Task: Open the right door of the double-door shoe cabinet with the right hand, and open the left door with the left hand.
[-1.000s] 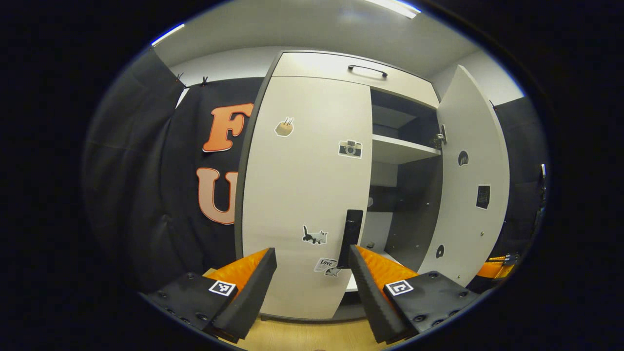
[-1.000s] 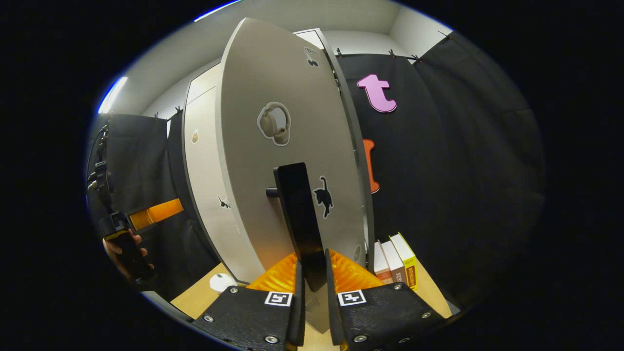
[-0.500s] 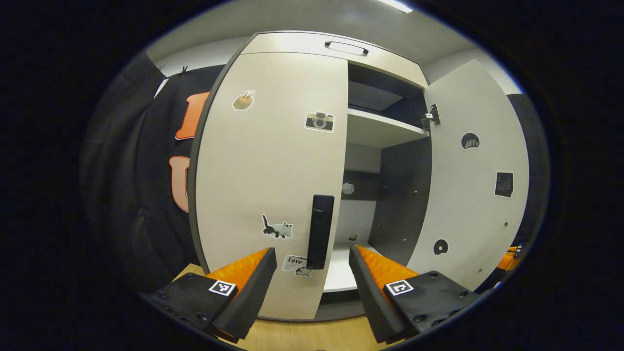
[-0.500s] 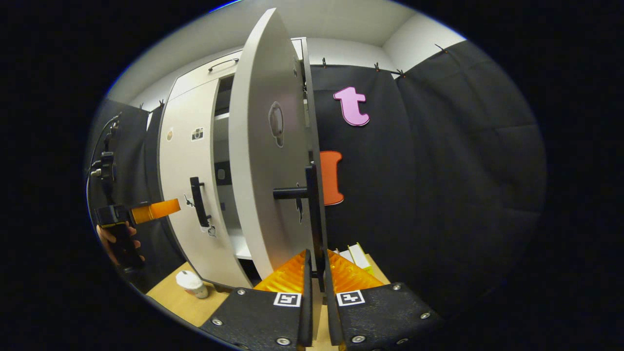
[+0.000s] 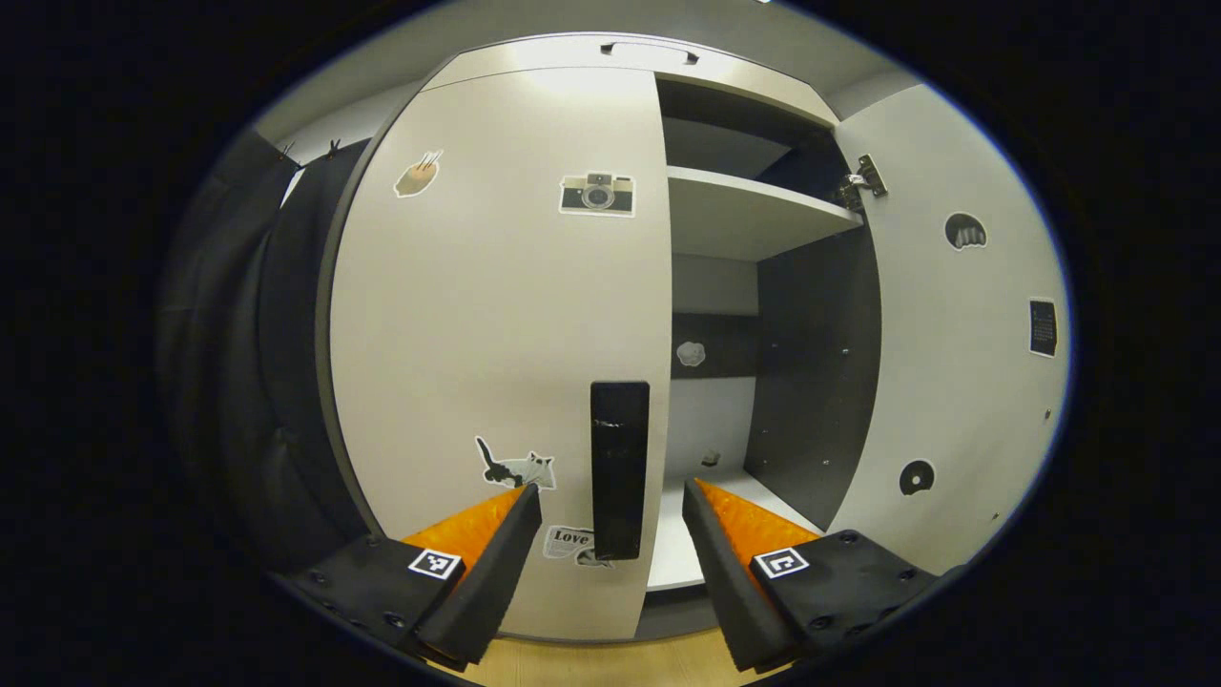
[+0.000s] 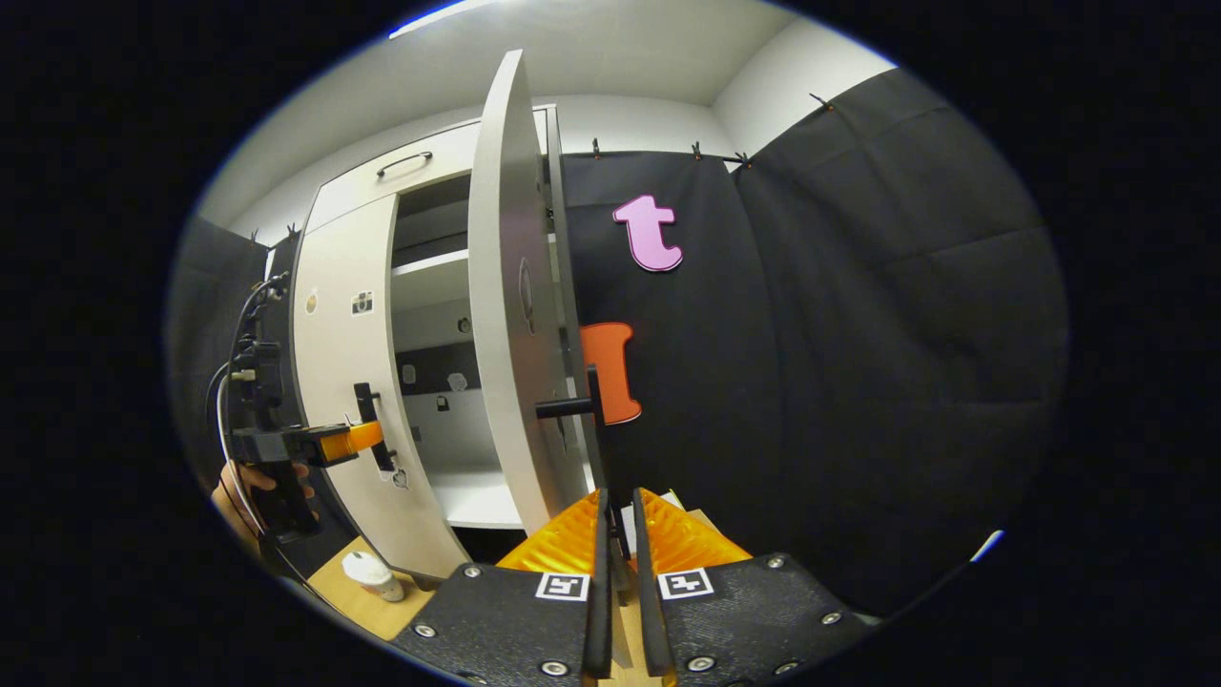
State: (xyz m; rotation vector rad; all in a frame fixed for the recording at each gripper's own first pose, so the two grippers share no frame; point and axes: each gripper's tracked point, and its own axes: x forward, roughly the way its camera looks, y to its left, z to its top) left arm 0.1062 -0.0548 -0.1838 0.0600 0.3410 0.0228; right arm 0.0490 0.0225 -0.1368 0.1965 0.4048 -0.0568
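R door [image 6: 501, 315] swung wide; R gripper [image 6: 617, 544] clamped narrow on its handle [image 6: 599, 420] at 12 o'clock. L gripper [image 5: 610, 534] gaping wide, L door handle [image 5: 619, 468] between fingers, untouched; L door [image 5: 496, 315] closed.

right door handle [image 6: 599, 420]: lower end hidden between right gripper [image 6: 618, 534] fingers

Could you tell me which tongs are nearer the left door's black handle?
Left. The left tongs are open around the left door's handle; the right tongs grip the right door's handle.
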